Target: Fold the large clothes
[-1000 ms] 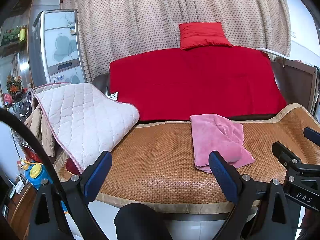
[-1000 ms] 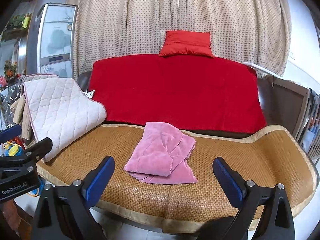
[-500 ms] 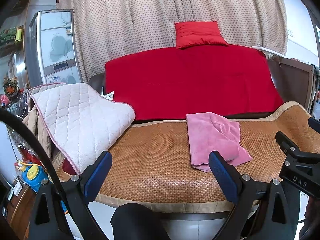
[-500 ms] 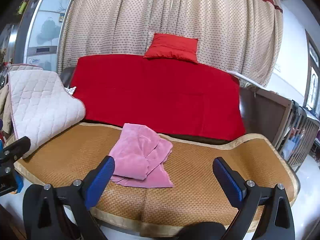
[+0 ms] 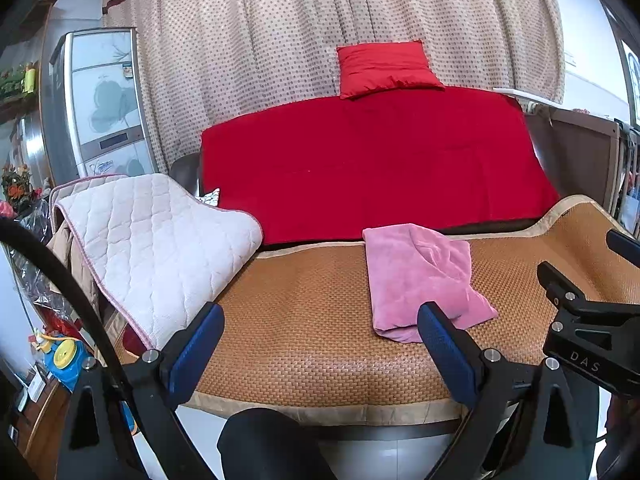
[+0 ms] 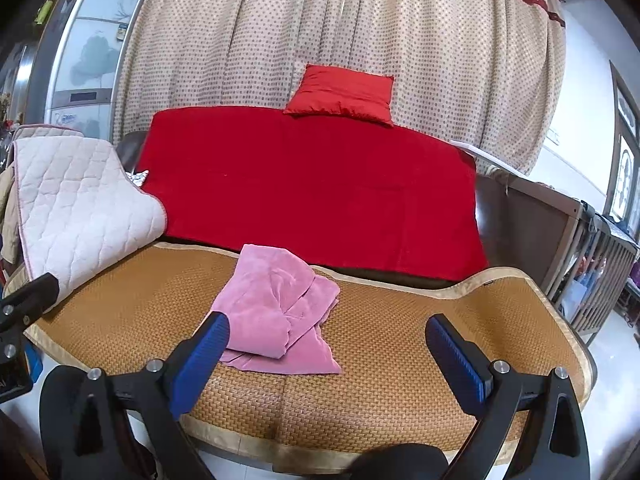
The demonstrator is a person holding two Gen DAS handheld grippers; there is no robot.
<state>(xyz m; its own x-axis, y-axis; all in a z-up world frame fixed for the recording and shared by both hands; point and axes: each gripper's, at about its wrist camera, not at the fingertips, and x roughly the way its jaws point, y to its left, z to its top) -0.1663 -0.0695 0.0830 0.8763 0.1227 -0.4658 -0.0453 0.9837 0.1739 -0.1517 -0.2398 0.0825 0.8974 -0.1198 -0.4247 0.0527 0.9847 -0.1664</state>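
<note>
Left gripper [image 5: 320, 354] spread wide, nothing between the blue pads [image 5: 196, 354], held off the front edge of the woven mat [image 5: 320, 320]. Right gripper [image 6: 326, 360] also spread wide and empty, also in front of the mat's near edge. Pink garment [image 5: 420, 276] lies folded into a compact bundle on the mat, roughly mid-seat; neither gripper touches it. From the right wrist view the garment [image 6: 276, 312] shows a thicker folded stack on top of a flat layer that sticks out toward the near edge, with the gripper's left pad overlapping its near-left corner in the frame, contact not evident. From the left wrist view it sits right of centre, just behind the right-hand pad. Mat covers the sofa seat; red cover [image 5: 372, 164] drapes the backrest behind the garment, red cushion [image 5: 386, 68] on top of it against the dotted curtain [image 5: 320, 20]. Quilted white pad [image 5: 152, 248] hangs over the sofa's left armrest, its edge resting on the mat, well apart from the garment. Fridge [image 5: 100, 108] stands behind the left end. Right gripper's body is visible at the right edge of the left wrist view.
</note>
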